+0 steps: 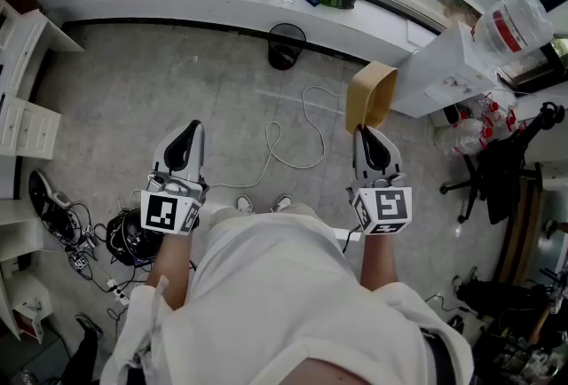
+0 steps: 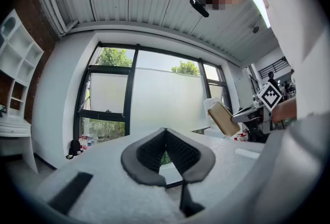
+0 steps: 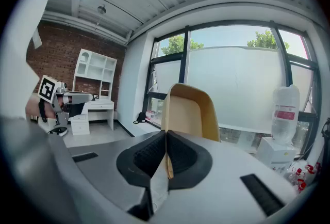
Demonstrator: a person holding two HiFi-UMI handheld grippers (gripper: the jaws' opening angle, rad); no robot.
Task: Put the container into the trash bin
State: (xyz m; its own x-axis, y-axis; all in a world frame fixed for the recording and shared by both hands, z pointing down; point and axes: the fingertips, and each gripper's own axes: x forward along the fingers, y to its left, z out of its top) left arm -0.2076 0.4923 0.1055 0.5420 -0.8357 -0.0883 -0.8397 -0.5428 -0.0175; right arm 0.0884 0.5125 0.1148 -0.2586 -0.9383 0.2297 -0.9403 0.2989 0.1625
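A tan, open-topped container (image 1: 371, 94) hangs in the air over the grey floor, with my right gripper (image 1: 365, 131) shut on its wall. In the right gripper view the container (image 3: 191, 111) rises right beyond the jaws, its edge pinched between the dark pads of the right gripper (image 3: 166, 136). A black round trash bin (image 1: 286, 46) stands on the floor under the window sill, ahead and to the left of the container. My left gripper (image 1: 190, 129) is held level at the left, shut with nothing in it (image 2: 165, 131). The left gripper view shows the container (image 2: 223, 118) off to the right.
A white cable (image 1: 286, 146) loops across the floor between me and the bin. A white desk (image 1: 441, 69) with a plastic bag (image 1: 510, 18) stands at right, beside a black chair (image 1: 495, 167). White shelves (image 1: 21, 89) and tangled cords (image 1: 126, 238) are at left.
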